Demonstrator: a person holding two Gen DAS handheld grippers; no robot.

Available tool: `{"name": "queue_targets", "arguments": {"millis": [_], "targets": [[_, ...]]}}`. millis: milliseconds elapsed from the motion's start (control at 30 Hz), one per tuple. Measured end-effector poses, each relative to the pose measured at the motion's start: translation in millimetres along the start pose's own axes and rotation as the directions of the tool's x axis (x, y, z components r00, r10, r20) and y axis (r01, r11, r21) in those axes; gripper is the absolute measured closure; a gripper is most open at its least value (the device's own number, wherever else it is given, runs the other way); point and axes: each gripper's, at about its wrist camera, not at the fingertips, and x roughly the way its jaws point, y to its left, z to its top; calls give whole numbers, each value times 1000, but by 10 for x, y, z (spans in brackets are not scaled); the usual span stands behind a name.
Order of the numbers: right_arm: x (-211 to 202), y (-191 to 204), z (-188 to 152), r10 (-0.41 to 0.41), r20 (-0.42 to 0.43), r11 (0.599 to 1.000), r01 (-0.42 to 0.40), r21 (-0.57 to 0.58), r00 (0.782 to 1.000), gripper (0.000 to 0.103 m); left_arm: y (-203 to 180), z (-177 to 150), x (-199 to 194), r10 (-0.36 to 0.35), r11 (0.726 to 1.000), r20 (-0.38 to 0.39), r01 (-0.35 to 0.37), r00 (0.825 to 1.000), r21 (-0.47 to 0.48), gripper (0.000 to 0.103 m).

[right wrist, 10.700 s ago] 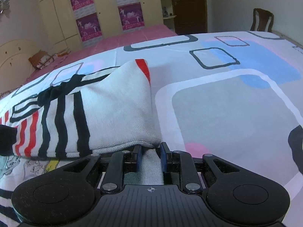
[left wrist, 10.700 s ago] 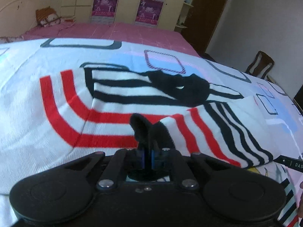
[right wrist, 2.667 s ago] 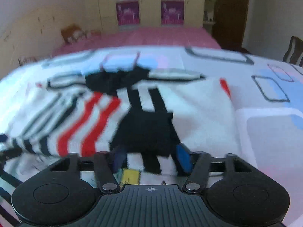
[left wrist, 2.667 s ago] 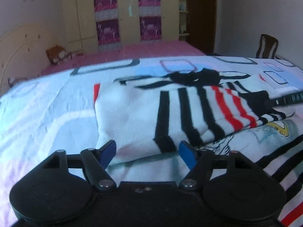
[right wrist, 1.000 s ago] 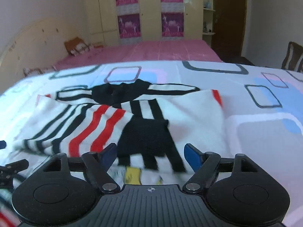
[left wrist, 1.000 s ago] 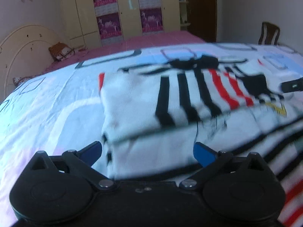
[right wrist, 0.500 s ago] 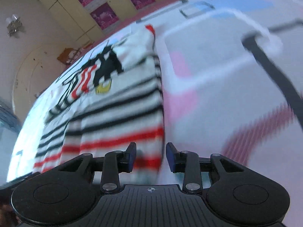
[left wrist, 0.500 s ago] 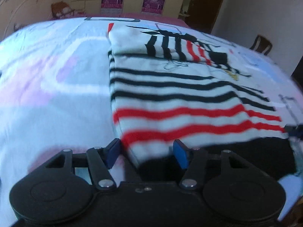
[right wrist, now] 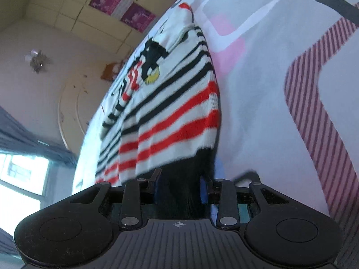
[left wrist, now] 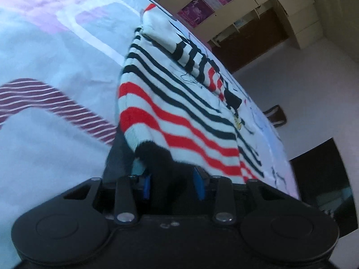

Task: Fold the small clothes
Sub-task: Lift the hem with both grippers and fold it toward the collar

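now striped sweater (left wrist: 179,116) on bedspread (left wrist: 56,71), both grippers' jaws just closed gripping its black hem (right wrist: 186,179)

We've got bare bedspread (left wrist: 56,71) open beside the striped sweater (left wrist: 179,112) on one side, more of it free on the other, only the folded sleeves (left wrist: 193,60) rising ahead.

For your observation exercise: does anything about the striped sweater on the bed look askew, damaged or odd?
Nothing stands out. The striped sweater lies on the bedspread with its sleeves folded in, undamaged. The left tongs and right tongs each hold a corner of its black hem.
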Motion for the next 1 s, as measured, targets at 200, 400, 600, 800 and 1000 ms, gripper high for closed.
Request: {"name": "queue_targets", "arguments": {"millis": [200,400,600,800,1000], "targets": [[-140,8,-87,80,0,996,-80,-49,997,99,-116,-133,-163,6,998,100,-12,995,64,96],[-132,-130,-60,-5,15,999,6,-38,1000,99,-26,-141,-108,80,996,96,-82,992,20,96],[-392,177,226,109,140,990,-95,-105,984,99,-227,101,-300,-9,999,201,3,979,32,96],[-247,778,837,138,250,977,-91,-191,958,99,-619,780,-163,-86,994,290,63,953,86,96],[228,1121,1699,99,296,987,-57,-149,950,99,-755,1749,507,-88,994,281,64,956,93,96]]}}
